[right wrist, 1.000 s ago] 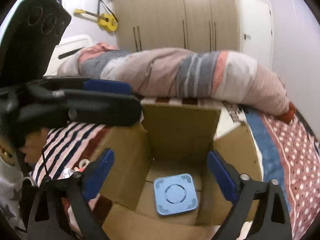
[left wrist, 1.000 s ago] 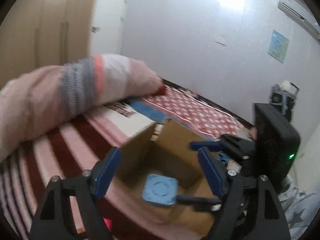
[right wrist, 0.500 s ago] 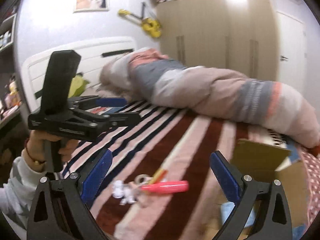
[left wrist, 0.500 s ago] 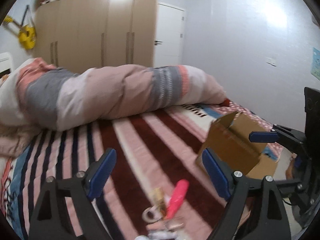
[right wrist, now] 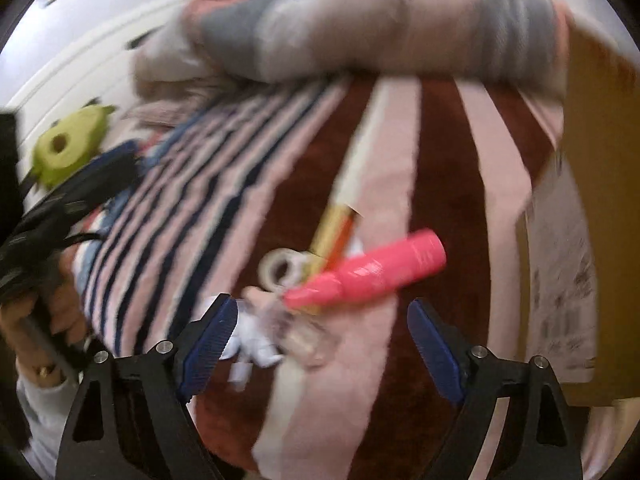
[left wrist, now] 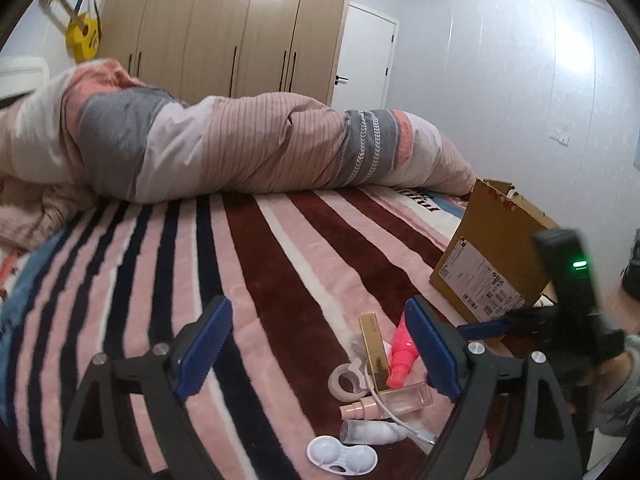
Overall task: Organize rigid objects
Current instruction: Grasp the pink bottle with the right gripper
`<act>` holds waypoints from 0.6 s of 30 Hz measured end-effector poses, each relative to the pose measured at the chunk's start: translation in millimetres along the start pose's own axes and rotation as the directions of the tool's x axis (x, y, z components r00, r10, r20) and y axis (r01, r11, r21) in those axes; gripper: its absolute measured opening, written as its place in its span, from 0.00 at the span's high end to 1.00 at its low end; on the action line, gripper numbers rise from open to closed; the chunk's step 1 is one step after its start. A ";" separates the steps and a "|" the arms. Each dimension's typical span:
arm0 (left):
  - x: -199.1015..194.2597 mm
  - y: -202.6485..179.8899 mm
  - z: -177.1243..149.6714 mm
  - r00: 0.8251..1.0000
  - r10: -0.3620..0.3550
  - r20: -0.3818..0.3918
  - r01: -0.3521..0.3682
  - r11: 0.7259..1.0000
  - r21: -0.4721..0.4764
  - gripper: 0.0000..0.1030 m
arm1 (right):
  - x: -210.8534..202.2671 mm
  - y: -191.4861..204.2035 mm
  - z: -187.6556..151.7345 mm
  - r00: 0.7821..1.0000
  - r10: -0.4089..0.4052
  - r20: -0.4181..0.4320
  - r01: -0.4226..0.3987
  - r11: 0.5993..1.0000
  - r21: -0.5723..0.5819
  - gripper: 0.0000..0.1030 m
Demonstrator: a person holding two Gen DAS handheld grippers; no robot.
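A pile of small rigid items lies on the striped bed cover: a pink bottle [left wrist: 401,356] [right wrist: 368,274], a gold box [left wrist: 374,348] [right wrist: 330,236], a roll of tape [left wrist: 347,376] [right wrist: 278,270], a clear bottle [left wrist: 404,396] and a white contact lens case [left wrist: 342,455]. A cardboard box [left wrist: 492,256] [right wrist: 592,216] stands to the right of the pile. My left gripper [left wrist: 320,352] is open and empty just left of the pile. My right gripper [right wrist: 322,346] is open and empty, close above the pile; its view is blurred.
A rolled pink and grey duvet [left wrist: 240,148] lies across the back of the bed. A green plush toy [right wrist: 66,148] sits at the far left near the headboard. Wardrobes [left wrist: 224,32] and a door [left wrist: 364,56] stand behind.
Both grippers have swung away from the open box with the blue item inside and now face the pile of small items on the cover. The right one has come closer to the pile.
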State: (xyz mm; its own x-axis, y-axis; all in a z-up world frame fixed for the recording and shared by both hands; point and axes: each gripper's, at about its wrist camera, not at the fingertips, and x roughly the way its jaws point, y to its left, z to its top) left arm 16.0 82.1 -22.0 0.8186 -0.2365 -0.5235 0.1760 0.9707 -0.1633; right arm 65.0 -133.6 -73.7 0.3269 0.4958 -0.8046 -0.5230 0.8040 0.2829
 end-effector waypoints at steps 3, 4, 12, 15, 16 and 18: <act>4.1 2.4 -4.1 1.000 0.015 -0.013 -0.015 1.000 0.002 0.16 | 16.3 -18.4 3.6 1.000 0.020 -0.020 -0.018 0.996 0.089 0.21; 3.8 2.4 -4.1 1.000 0.020 -0.011 -0.020 1.000 0.006 0.16 | 20.8 -22.0 5.6 0.999 0.038 -0.018 -0.036 0.993 0.109 0.21; 7.6 4.6 -7.9 1.000 0.020 -0.022 -0.020 1.000 0.011 0.16 | 49.2 -41.7 13.7 0.998 0.040 -0.040 -0.030 0.976 0.217 0.60; 7.4 4.1 -8.1 1.000 0.018 -0.023 -0.018 1.000 0.013 0.16 | 44.7 -44.1 13.5 0.998 -0.016 -0.056 0.026 0.981 0.193 0.70; 6.8 3.5 -7.7 1.000 0.013 -0.021 -0.013 1.000 0.012 0.16 | 42.5 -45.8 12.1 0.997 -0.040 -0.061 0.050 0.982 0.181 0.72; 5.8 0.7 -6.4 1.000 0.003 -0.015 -0.003 1.000 0.013 0.16 | 39.5 -47.1 11.0 0.993 -0.101 -0.066 0.111 0.982 0.154 0.72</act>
State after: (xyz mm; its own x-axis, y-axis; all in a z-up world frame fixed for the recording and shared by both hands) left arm 17.4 81.1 -30.5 0.8107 -0.2338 -0.5368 0.1802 0.9720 -0.1511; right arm 111.3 -148.3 -113.0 0.3253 0.3888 -0.8620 -0.3564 0.8947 0.2691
